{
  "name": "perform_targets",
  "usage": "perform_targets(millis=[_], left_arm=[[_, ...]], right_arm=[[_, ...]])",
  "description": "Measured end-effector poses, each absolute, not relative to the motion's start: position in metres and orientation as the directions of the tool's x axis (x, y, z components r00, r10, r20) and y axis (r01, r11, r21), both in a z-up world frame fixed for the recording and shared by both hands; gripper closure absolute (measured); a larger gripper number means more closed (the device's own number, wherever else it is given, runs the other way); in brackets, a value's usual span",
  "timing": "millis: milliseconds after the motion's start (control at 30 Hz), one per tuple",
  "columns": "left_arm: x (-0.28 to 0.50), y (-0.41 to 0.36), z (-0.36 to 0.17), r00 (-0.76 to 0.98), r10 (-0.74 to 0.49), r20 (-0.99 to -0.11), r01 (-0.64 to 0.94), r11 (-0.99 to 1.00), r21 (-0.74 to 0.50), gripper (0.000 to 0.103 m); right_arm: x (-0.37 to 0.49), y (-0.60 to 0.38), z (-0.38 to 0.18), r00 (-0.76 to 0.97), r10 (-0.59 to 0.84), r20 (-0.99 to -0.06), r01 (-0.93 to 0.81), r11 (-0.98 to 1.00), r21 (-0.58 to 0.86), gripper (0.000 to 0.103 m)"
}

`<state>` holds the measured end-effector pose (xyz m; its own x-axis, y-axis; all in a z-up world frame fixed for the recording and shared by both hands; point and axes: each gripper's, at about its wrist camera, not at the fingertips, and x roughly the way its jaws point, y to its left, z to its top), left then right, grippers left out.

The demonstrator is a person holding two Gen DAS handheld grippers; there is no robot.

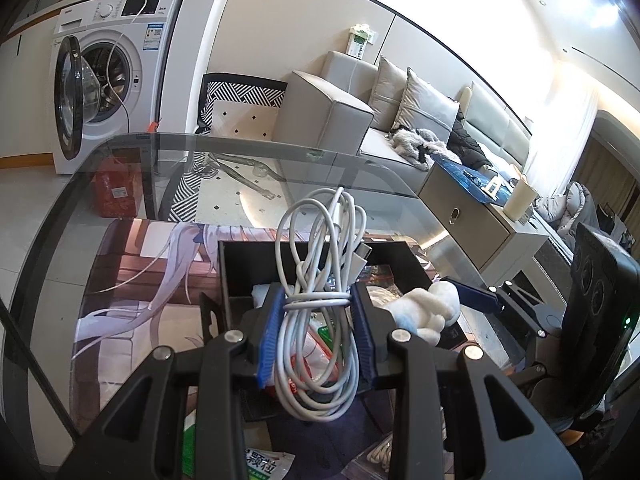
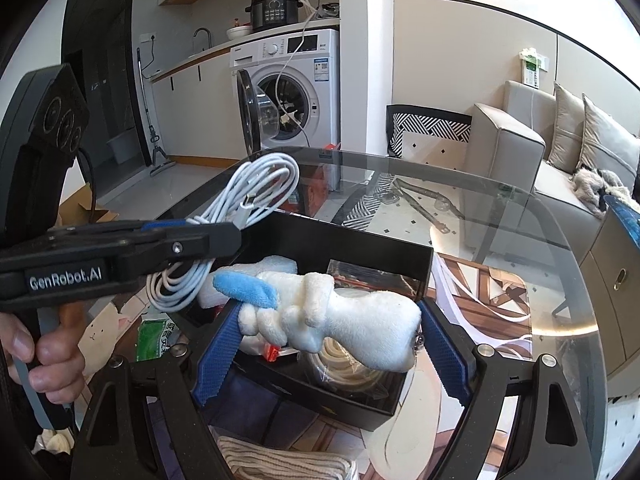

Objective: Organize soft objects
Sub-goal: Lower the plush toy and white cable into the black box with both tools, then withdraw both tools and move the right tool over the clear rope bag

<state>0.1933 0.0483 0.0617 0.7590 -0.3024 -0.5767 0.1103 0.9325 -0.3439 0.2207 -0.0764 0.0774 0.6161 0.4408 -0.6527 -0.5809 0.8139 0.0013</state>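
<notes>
This is a home, an open living room joined to a small kitchen and laundry corner. A front-loading washing machine stands with its door open, built in under a counter that carries a pressure cooker and, further left, a sink tap. To the right of the washing machine, a grey sofa with cushions lines the wall, clothes lying on its seat. In front of the washing machine stands a round glass tabletop, above a patterned rug.
</notes>
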Motion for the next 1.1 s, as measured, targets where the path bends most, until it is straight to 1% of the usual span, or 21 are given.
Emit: perform_targets(millis=[100, 300, 600, 667, 700, 733, 800, 867, 900, 933, 967, 1100], left_arm=[[0.194, 0.049, 0.063, 0.760, -0.300, -0.576, 0.108, 0.933, -0.343, 0.071], [0.196, 0.050, 0.063, 0.758, -0.302, -0.578, 0.123, 0.937, -0.328, 0.071], [0.201, 0.037, 0.056, 0.733, -0.291, -0.615, 0.152, 0.951, -0.269, 0.070], [0.200, 0.036, 0.057, 0.738, -0.283, -0.613, 0.151, 0.954, -0.258, 0.061], [0.199, 0.036, 0.058, 0.739, -0.283, -0.611, 0.151, 0.954, -0.259, 0.049], [0.198, 0.037, 0.059, 0.742, -0.283, -0.607, 0.152, 0.954, -0.259, 0.044], [0.195, 0.037, 0.061, 0.748, -0.281, -0.601, 0.153, 0.955, -0.255, 0.044], [0.191, 0.038, 0.063, 0.752, -0.276, -0.599, 0.153, 0.956, -0.249, 0.034], [0.189, 0.039, 0.063, 0.755, -0.272, -0.597, 0.148, 0.957, -0.248, 0.016], [0.185, 0.041, 0.064, 0.763, -0.262, -0.591, 0.137, 0.959, -0.248, 0.002], [0.182, 0.043, 0.065, 0.769, -0.257, -0.586, 0.130, 0.960, -0.249, 0.000], [0.170, 0.051, 0.068, 0.785, -0.233, -0.573, 0.107, 0.963, -0.246, 0.000]], right_arm=[[0.221, -0.071, 0.076, 0.605, 0.450, -0.657, -0.600, 0.800, -0.003, 0.015], [0.219, -0.073, 0.077, 0.626, 0.431, -0.650, -0.589, 0.808, -0.032, 0.006], [0.218, -0.084, 0.082, 0.646, 0.417, -0.639, -0.555, 0.832, -0.018, 0.004], [0.216, -0.086, 0.082, 0.648, 0.414, -0.639, -0.553, 0.833, -0.021, 0.004], [0.215, -0.087, 0.082, 0.649, 0.414, -0.639, -0.552, 0.833, -0.021, 0.004], [0.214, -0.088, 0.081, 0.650, 0.413, -0.638, -0.551, 0.834, -0.021, 0.004], [0.211, -0.092, 0.081, 0.652, 0.411, -0.637, -0.546, 0.837, -0.020, 0.004], [0.209, -0.095, 0.082, 0.654, 0.410, -0.636, -0.543, 0.840, -0.017, 0.004], [0.207, -0.097, 0.082, 0.655, 0.409, -0.635, -0.541, 0.841, -0.017, 0.004], [0.205, -0.098, 0.082, 0.657, 0.407, -0.634, -0.539, 0.842, -0.017, 0.003], [0.202, -0.100, 0.083, 0.658, 0.408, -0.633, -0.537, 0.844, -0.014, 0.003], [0.193, -0.109, 0.083, 0.649, 0.419, -0.635, -0.535, 0.845, 0.012, 0.001]])
